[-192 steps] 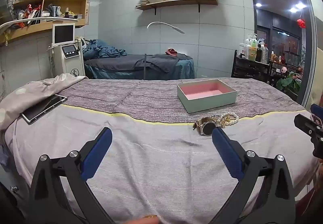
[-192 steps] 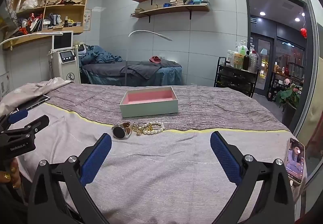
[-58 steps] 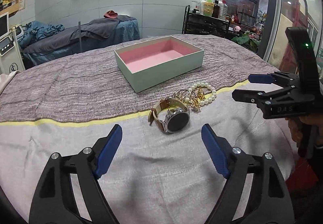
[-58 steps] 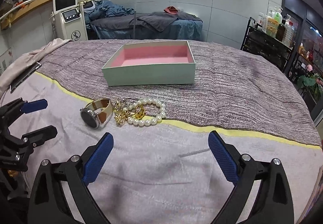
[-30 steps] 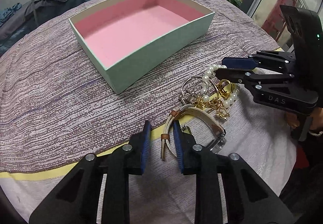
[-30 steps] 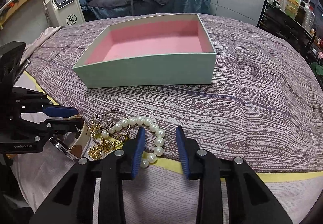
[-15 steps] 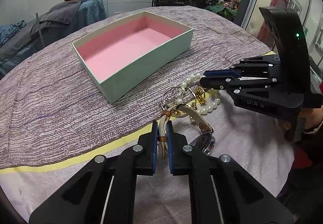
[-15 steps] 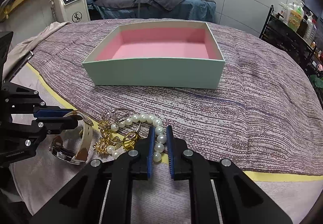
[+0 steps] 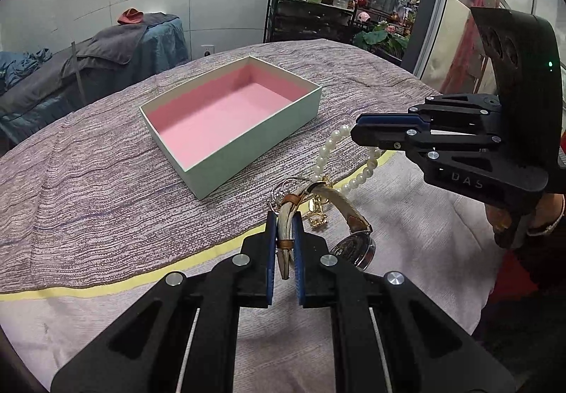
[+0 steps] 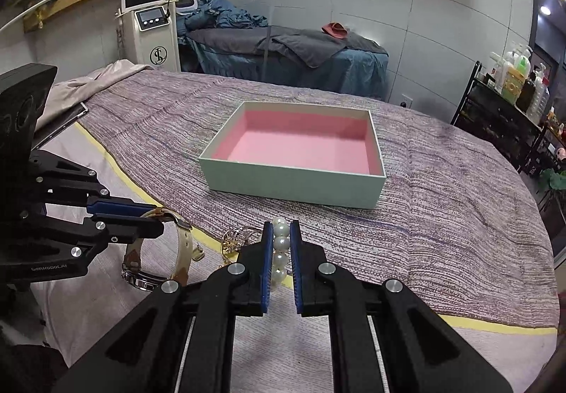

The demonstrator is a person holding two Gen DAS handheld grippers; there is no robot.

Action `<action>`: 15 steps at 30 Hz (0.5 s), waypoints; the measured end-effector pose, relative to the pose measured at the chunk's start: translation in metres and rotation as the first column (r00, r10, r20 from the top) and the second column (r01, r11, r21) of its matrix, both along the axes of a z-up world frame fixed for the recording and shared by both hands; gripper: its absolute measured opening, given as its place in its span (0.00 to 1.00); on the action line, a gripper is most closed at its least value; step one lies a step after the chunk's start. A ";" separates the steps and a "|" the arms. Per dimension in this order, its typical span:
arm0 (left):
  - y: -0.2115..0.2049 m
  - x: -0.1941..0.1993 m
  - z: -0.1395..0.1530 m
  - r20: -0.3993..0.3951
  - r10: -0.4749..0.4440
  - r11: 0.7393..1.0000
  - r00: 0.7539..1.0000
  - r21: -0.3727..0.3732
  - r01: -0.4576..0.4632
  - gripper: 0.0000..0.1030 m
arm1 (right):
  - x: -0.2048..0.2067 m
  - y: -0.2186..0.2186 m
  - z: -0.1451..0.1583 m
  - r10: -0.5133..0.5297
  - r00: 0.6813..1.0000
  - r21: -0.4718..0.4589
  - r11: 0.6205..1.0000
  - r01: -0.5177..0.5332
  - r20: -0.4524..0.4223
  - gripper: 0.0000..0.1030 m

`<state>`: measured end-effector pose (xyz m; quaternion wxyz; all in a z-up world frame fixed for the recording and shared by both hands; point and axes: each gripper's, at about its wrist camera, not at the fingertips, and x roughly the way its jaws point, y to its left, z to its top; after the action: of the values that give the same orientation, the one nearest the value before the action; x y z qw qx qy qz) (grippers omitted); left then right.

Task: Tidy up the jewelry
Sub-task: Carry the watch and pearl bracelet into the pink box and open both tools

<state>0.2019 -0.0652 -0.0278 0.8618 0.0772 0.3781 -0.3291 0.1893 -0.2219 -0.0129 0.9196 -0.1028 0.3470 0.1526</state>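
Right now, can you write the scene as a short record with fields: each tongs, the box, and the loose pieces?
left tongs: shut on watch strap, watch lifted
right tongs: shut on pearl bracelet
box: open, pink lining, nothing inside
gold jewelry: on the bedspread, beside the watch

bare blanket right of box, seemingly unobstructed.
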 end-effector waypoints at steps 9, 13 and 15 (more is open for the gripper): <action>0.002 0.009 0.018 0.030 0.016 1.000 0.999 -0.026 -0.015 0.09 | 0.007 -0.008 0.025 0.023 0.999 0.073 0.997 -0.025 0.031 0.09; 0.001 0.025 0.022 0.026 0.032 0.999 0.999 -0.037 -0.031 0.09 | 0.020 -0.012 0.035 0.034 0.999 0.134 0.990 -0.039 0.036 0.09; 0.001 0.035 0.024 0.033 0.051 0.998 0.998 -0.036 -0.050 0.09 | 0.028 -0.013 0.040 0.036 0.999 0.154 0.987 -0.041 0.037 0.09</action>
<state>0.2367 -0.0644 -0.0039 0.8775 0.0580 0.3592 -0.3124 0.2178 -0.2352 0.0267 0.9275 -0.0402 0.3164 0.1951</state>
